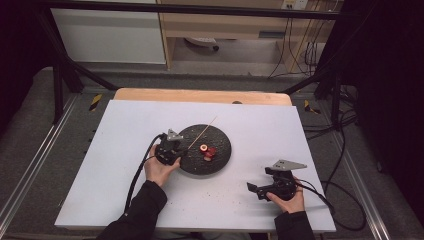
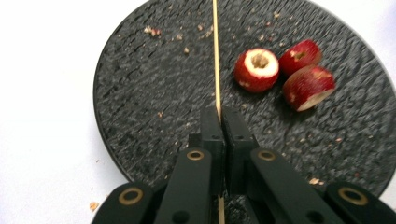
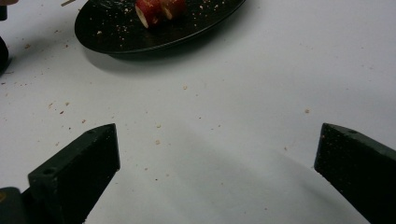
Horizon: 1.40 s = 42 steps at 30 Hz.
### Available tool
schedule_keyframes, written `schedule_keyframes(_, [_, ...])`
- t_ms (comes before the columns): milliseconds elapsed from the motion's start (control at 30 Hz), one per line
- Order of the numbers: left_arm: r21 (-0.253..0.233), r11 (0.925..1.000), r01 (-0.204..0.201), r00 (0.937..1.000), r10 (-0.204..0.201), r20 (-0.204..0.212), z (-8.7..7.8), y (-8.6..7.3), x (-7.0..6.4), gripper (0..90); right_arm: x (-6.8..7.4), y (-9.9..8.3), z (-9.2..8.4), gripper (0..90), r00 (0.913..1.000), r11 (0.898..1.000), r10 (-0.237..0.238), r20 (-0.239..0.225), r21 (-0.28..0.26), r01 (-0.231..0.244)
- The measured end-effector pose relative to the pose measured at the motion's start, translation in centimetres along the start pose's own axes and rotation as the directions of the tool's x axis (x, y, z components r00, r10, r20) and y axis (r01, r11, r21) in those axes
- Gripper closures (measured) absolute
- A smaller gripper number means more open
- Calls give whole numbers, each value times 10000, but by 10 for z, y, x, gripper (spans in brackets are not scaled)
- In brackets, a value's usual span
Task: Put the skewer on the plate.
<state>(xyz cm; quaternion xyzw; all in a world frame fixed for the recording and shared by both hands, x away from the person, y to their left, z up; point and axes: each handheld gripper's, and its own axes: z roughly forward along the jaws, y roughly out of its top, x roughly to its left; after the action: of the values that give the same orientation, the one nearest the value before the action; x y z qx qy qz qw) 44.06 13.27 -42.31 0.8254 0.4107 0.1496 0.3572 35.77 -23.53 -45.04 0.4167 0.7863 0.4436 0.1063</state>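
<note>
Three fruit pieces (image 2: 285,70) mid-plate (image 2: 140,116) — bare table (image 1: 260,120) around.

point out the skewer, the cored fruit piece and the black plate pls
skewer (image 2: 215,51): left gripper view, mid-shaft above the jaws.
cored fruit piece (image 2: 256,70): left gripper view, its cut face.
black plate (image 1: 221,160): high view, bare right rim.

High view: we look down and fwd over the whole white table (image 1: 150,200). Left gripper view: close above the black plate (image 2: 140,107), looking along its jaws. Right gripper view: low over the table, facing the plate from farther off. All three views share plate and fruit pieces (image 2: 285,70).
</note>
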Motion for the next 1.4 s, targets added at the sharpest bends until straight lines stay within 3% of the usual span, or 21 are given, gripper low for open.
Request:
schedule_keyframes(433, [626,9976,-283,9991,301,-284,8,-4,-7,881,0,0,1,10,10000,10000,22,33,46,-22])
schedule_keyframes(733, [616,9972,-418,9988,434,-237,6,-5,-8,866,0,0,1,6,10000,10000,-44,1,20,44])
schedule_keyframes(1067, [26,9987,-513,9986,512,140,-21,-7,-4,676,0,0,0,6,10000,10000,-46,34,20,46])
schedule_keyframes(1167, [-148,9987,-484,9984,489,294,-31,-8,-1,580,0,0,-1,6,10000,10000,-5,19,17,5])
schedule_keyframes(1400, [-47,9961,-880,9932,881,759,-49,-21,7,342,0,1,-2,6,10000,10000,-2,35,-16,2])
